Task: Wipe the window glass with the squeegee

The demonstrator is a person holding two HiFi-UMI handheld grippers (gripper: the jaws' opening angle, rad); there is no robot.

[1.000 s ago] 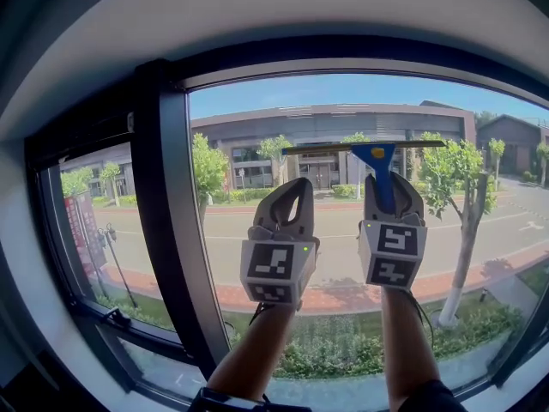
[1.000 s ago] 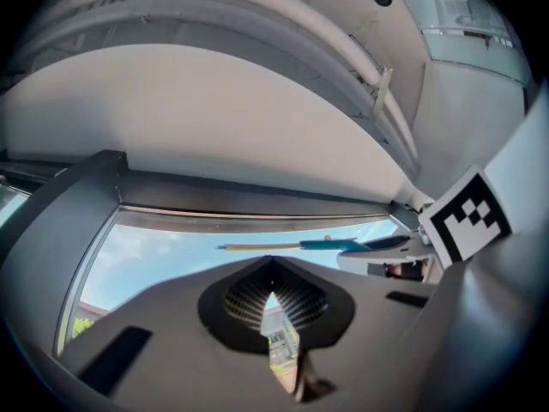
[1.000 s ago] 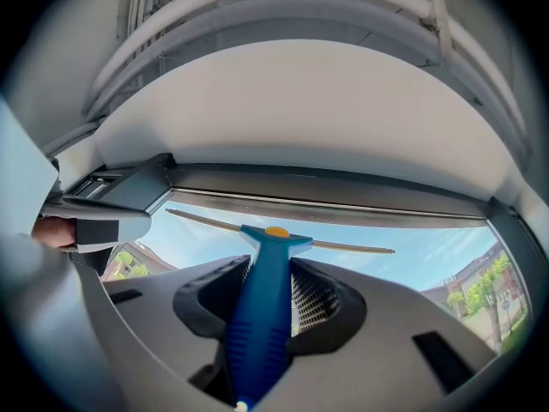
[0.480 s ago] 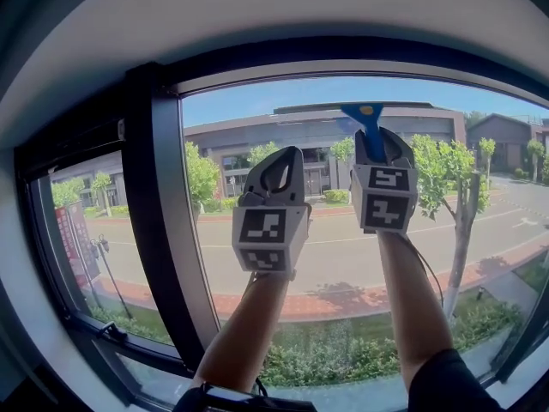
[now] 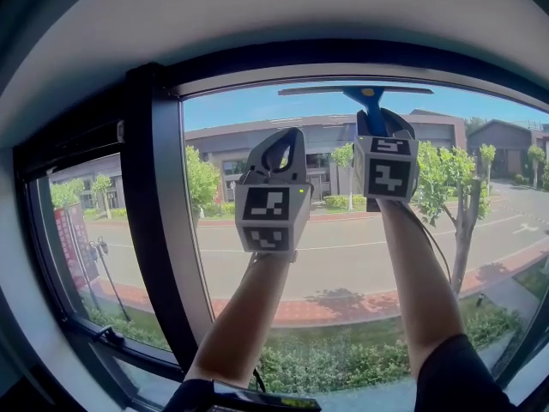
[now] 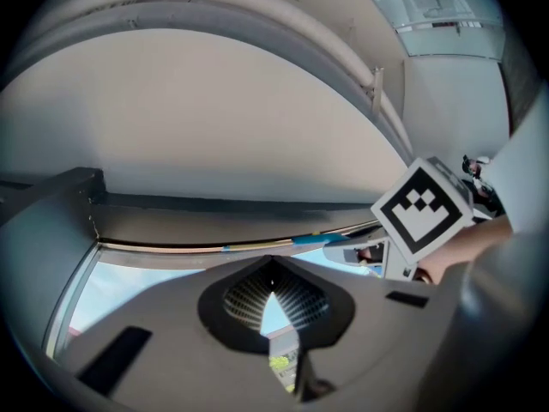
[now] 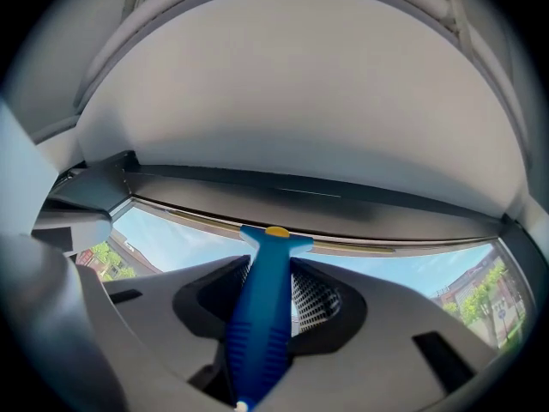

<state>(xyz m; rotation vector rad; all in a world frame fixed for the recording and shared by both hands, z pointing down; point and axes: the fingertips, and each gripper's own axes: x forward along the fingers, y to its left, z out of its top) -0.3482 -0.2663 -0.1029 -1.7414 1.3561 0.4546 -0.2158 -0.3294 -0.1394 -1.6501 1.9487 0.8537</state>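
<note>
The squeegee [image 5: 369, 99] has a blue handle [image 7: 262, 307] with a yellow dot and a long dark blade [image 5: 353, 89]. Its blade lies level against the window glass [image 5: 343, 230], close under the dark top frame. My right gripper [image 5: 381, 120] is shut on the blue handle and held high at the upper middle of the pane. To its left and slightly lower, my left gripper [image 5: 283, 154] is raised with its jaws shut and nothing between them. In the left gripper view the blade [image 6: 266, 245] runs along the top frame, and the jaws [image 6: 273, 283] meet.
A thick dark mullion [image 5: 159, 213] stands left of the pane, with a narrower side window [image 5: 81, 230] beyond it. A white curved soffit [image 5: 257, 15] hangs over the top frame [image 5: 343, 54]. Outside are a street, trees and buildings.
Both grippers have risen. The squeegee has gone up the glass from mid-pane height to just under the top frame, and the left gripper followed it upward beside it.
</note>
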